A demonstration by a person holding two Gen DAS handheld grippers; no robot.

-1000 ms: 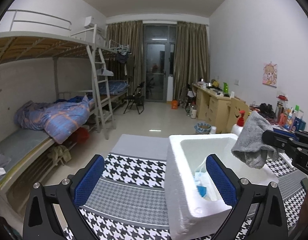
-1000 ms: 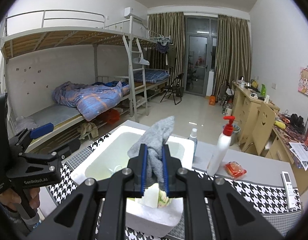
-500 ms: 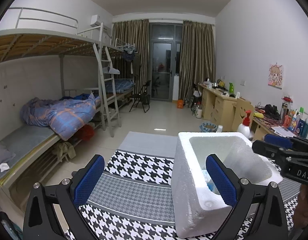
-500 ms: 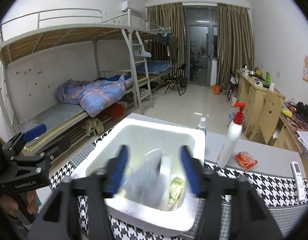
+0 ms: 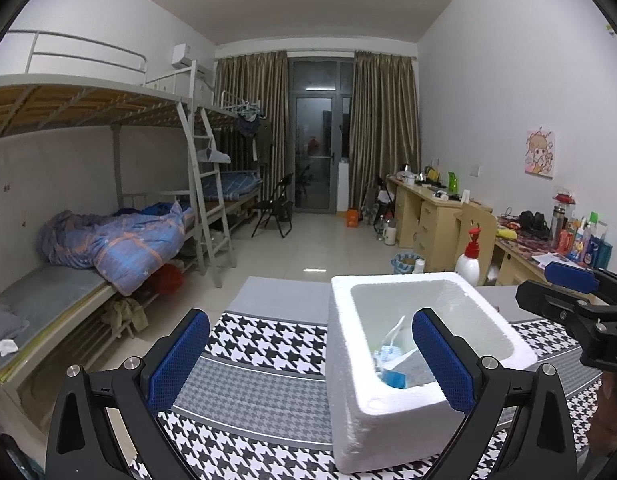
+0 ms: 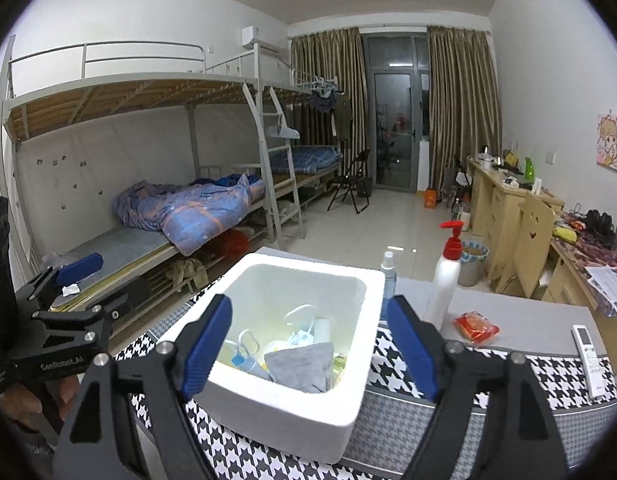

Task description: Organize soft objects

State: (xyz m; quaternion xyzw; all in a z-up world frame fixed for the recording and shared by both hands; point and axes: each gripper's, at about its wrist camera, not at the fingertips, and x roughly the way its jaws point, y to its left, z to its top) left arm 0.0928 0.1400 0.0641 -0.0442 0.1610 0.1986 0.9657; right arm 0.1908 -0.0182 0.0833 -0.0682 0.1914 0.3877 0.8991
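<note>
Now my right hand-held gripper (image 6: 308,344), jaws just opened wide and empty, hangs over the foam box (image 6: 360,280) where the grey cloth (image 6: 302,364) lies; I should lift straight clear, avoiding the rim.

At the left of the frame we see a bunk bed (image 6: 156,128) with a rumpled blue quilt (image 6: 192,208) on its lower bunk. At the centre right a white pump bottle (image 6: 444,280) with a red top stands on the table, a red packet (image 6: 475,326) just beside it. A white remote (image 6: 588,354) lies at the lower right. Brown curtains (image 6: 460,108) flank the far glass door (image 6: 392,128).
</note>
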